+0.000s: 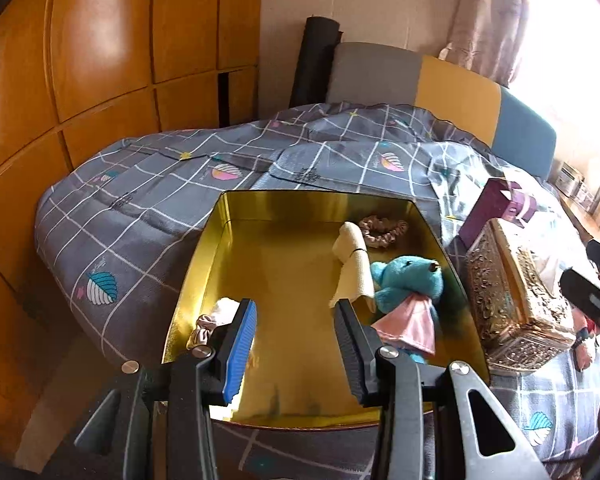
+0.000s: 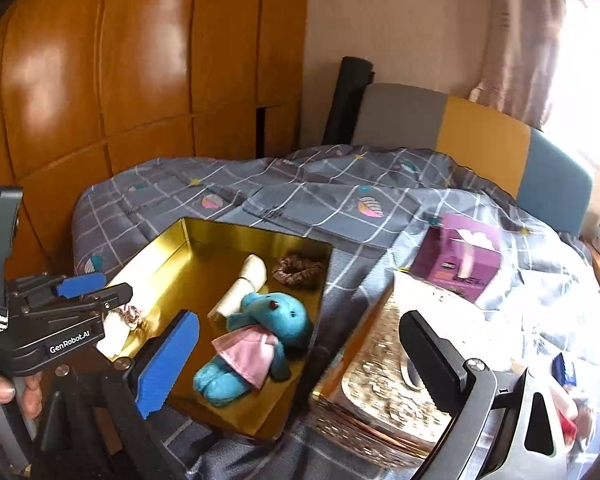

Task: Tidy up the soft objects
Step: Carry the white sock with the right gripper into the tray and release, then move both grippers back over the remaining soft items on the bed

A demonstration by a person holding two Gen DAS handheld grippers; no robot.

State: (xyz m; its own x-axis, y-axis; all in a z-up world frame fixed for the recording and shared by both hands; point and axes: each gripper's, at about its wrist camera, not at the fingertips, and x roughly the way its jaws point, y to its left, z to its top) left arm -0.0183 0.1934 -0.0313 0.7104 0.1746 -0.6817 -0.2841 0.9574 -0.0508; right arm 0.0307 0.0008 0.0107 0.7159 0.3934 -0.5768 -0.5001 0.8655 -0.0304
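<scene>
A gold tin box [image 1: 236, 240] [image 2: 204, 240] lies open on the bed. In it are a blue plush bear in a pink skirt [image 1: 410, 280] [image 2: 268, 320], a rolled cream cloth [image 1: 352, 264] [image 2: 246, 280], a brown scrunchie [image 1: 382, 230] [image 2: 298, 268] and a pale pink scrunchie [image 1: 206, 326] [image 2: 128, 314] at the near left corner. My left gripper [image 1: 296, 320] is open and empty over the box's near edge; it also shows in the right wrist view [image 2: 94, 286]. My right gripper [image 2: 300, 354] is open and empty, above the bear and an ornate gold tissue box [image 2: 384, 384].
The ornate gold tissue box [image 1: 516, 300] stands right of the tin. A purple box [image 1: 496, 208] [image 2: 456, 260] lies behind it. The grey checked quilt [image 1: 148, 184] covers the bed. Orange wardrobe doors [image 1: 80, 60] stand left; the headboard [image 1: 452, 92] is behind.
</scene>
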